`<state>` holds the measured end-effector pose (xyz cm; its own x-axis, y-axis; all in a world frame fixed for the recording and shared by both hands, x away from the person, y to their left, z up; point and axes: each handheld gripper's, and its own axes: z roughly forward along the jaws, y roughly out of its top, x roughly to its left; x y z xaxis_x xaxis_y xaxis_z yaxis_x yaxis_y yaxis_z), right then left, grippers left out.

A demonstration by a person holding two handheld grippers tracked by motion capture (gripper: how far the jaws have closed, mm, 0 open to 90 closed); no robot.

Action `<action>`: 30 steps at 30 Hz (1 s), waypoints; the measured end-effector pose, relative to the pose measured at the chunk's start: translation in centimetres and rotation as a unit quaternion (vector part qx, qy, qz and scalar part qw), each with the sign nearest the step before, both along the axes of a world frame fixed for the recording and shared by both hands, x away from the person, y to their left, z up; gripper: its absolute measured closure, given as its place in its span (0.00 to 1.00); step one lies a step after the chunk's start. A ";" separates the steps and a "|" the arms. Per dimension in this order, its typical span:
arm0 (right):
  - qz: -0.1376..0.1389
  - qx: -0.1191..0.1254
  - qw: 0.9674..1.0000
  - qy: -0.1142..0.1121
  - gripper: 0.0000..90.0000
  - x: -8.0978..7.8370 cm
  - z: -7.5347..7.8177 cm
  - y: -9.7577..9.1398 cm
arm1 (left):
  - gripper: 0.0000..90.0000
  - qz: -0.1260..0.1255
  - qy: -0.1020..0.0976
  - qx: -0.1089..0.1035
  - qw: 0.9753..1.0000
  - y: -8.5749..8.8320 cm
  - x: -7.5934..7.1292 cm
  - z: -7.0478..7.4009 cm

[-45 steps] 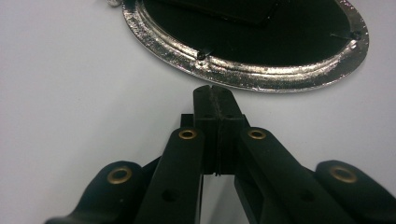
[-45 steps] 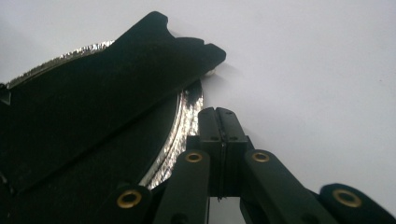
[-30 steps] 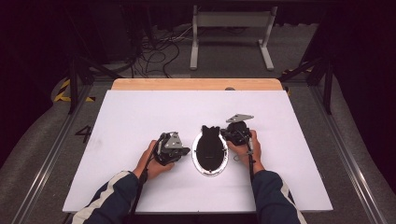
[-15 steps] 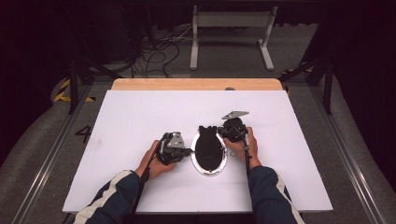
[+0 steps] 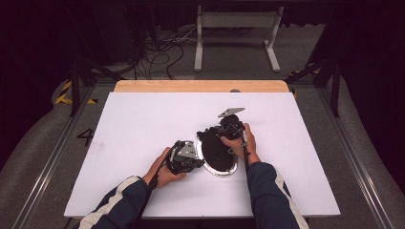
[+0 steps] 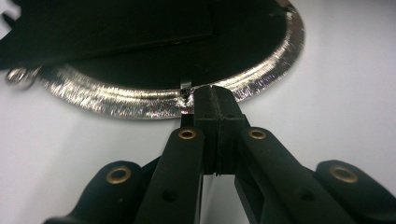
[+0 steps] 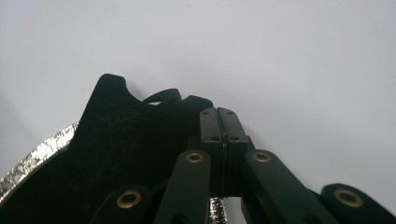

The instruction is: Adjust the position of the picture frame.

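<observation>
The silver-rimmed oval plate point(image 5: 220, 160) lies near the table's point(image 5: 143, 124) centre, with a black piece point(image 5: 212, 143) on it. Your left gripper point(image 6: 212, 95), jaws closed, touches its rim; your right gripper point(image 7: 224, 112), closed, sits over the black piece.

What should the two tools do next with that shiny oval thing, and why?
Probably the right tool should lift the black flap a bit higher. The left tool is shut, its tips at the silver rim, seemingly pinning the oval down; the flap already tilts up off it.
</observation>
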<state>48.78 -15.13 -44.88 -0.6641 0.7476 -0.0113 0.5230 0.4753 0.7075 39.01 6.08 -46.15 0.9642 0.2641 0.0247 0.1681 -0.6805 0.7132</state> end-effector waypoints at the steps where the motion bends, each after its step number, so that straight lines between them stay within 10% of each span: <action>1: 0.004 -0.005 1.000 -0.002 1.00 -0.1 0.0 0.3 | 1.00 -0.001 -0.011 0.006 1.000 -0.1 -0.3 0.1; 18: 0.080 0.015 0.997 0.008 1.00 -2.2 0.0 2.5 | 1.00 -0.030 0.013 -0.003 0.999 0.0 -2.4 0.3; 25: 0.059 0.006 0.997 -0.041 1.00 -5.0 1.1 1.6 | 1.00 0.060 -0.013 -0.058 0.996 5.4 -0.2 2.7; 30: 0.079 0.005 0.996 -0.051 1.00 -8.2 2.0 -0.4 | 1.00 0.104 -0.025 -0.059 0.993 6.8 1.8 2.9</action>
